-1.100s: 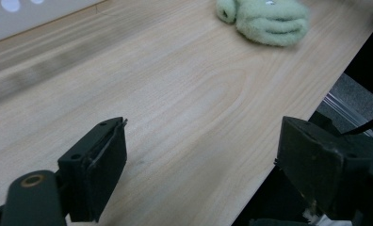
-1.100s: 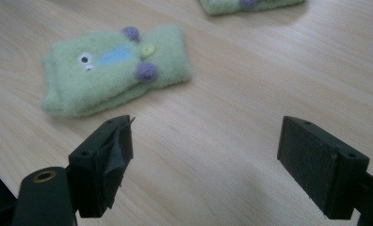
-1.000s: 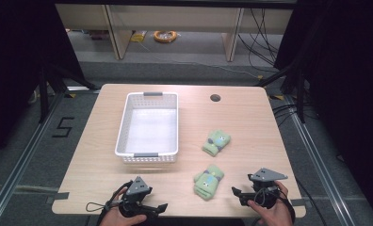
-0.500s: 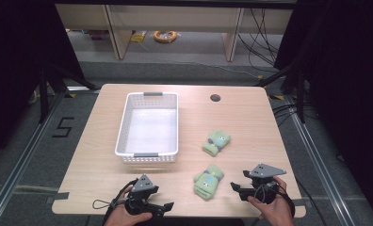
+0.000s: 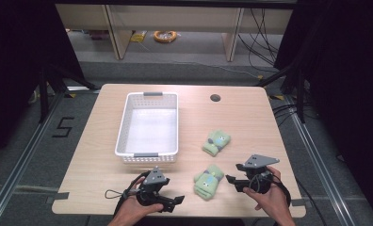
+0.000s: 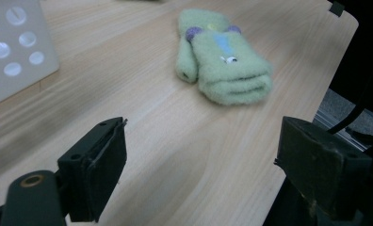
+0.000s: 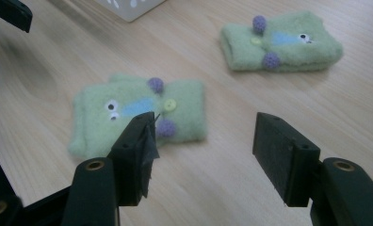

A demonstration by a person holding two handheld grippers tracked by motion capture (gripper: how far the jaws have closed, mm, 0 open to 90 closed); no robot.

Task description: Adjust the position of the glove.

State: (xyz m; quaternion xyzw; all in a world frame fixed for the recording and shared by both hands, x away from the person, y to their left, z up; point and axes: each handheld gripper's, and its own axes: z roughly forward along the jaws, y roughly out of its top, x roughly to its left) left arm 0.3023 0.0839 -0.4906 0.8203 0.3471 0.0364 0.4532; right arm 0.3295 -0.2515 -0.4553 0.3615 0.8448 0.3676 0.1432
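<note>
Wooden table, white basket nearby

fleecy cloth sock, matt wood table – plastic basket

Lab: taped floor, loose cables

Bare tabletop around sock bundle
</note>
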